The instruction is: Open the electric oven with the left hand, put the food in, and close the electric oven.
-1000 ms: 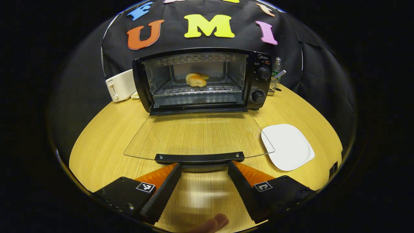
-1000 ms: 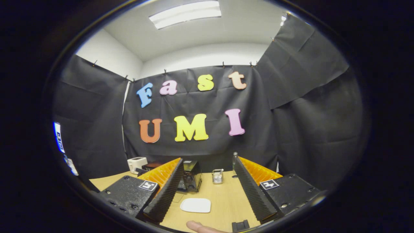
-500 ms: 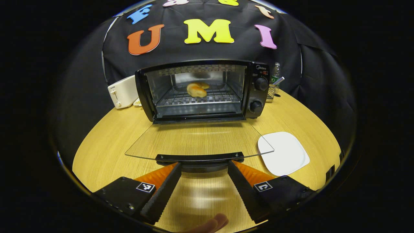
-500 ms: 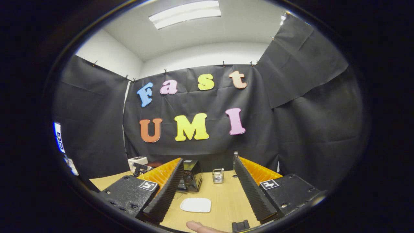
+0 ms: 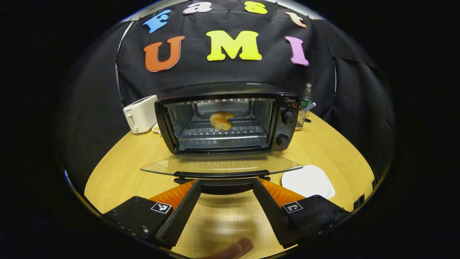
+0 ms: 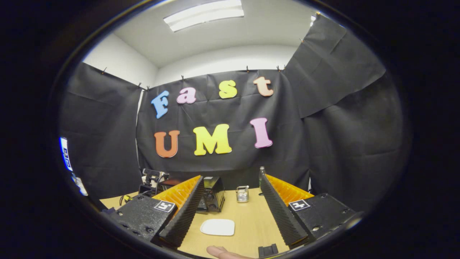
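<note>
With the bread (image 5: 220,120) already on the rack of the oven (image 5: 226,120) at the table's (image 5: 118,169) back edge, lift the door (image 5: 221,166) by its handle (image 5: 222,175) evenly until shut; the left gripper (image 5: 225,187), spread wide, brackets that handle, contact unclear, holding nothing.
</note>
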`<action>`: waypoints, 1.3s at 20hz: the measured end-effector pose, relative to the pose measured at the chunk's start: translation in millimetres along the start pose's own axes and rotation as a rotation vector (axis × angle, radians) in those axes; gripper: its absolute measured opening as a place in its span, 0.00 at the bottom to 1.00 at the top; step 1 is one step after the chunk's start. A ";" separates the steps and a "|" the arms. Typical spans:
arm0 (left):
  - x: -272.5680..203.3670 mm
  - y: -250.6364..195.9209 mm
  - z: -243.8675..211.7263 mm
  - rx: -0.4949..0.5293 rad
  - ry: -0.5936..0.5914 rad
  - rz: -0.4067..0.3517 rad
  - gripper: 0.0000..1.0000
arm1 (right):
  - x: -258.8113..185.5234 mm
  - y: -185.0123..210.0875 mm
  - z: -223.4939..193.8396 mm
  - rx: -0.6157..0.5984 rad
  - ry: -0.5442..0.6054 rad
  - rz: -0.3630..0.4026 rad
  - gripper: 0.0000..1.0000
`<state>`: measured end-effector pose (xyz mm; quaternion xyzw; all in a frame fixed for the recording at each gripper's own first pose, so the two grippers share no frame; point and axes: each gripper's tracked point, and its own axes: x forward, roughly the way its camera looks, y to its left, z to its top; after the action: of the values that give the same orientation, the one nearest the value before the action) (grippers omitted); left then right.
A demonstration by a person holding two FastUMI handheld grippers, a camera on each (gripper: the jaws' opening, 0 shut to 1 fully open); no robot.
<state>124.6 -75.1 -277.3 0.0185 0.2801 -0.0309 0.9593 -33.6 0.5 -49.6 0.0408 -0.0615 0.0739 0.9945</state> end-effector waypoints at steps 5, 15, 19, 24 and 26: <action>2.7 2.6 36.3 0.013 -0.035 0.016 0.96 | -1.0 5.1 8.0 0.014 -0.033 0.008 0.94; 22.4 18.9 100.4 0.061 -0.109 0.070 0.96 | -1.7 -4.3 10.1 -0.002 -0.050 -0.024 0.94; -12.5 17.7 125.4 0.008 -0.202 0.027 0.96 | -4.7 -2.5 14.4 -0.012 -0.057 -0.035 0.94; -73.5 19.6 133.6 0.013 -0.283 0.022 0.96 | -6.5 7.2 16.7 -0.018 -0.048 -0.032 0.94; -99.2 22.0 135.1 0.019 -0.312 0.025 0.96 | -6.3 10.7 16.9 -0.019 -0.047 -0.034 0.94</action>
<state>115.1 -55.5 -109.7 0.0260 0.1271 -0.0242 0.9912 -43.3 8.6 -32.9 0.0342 -0.0847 0.0553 0.9943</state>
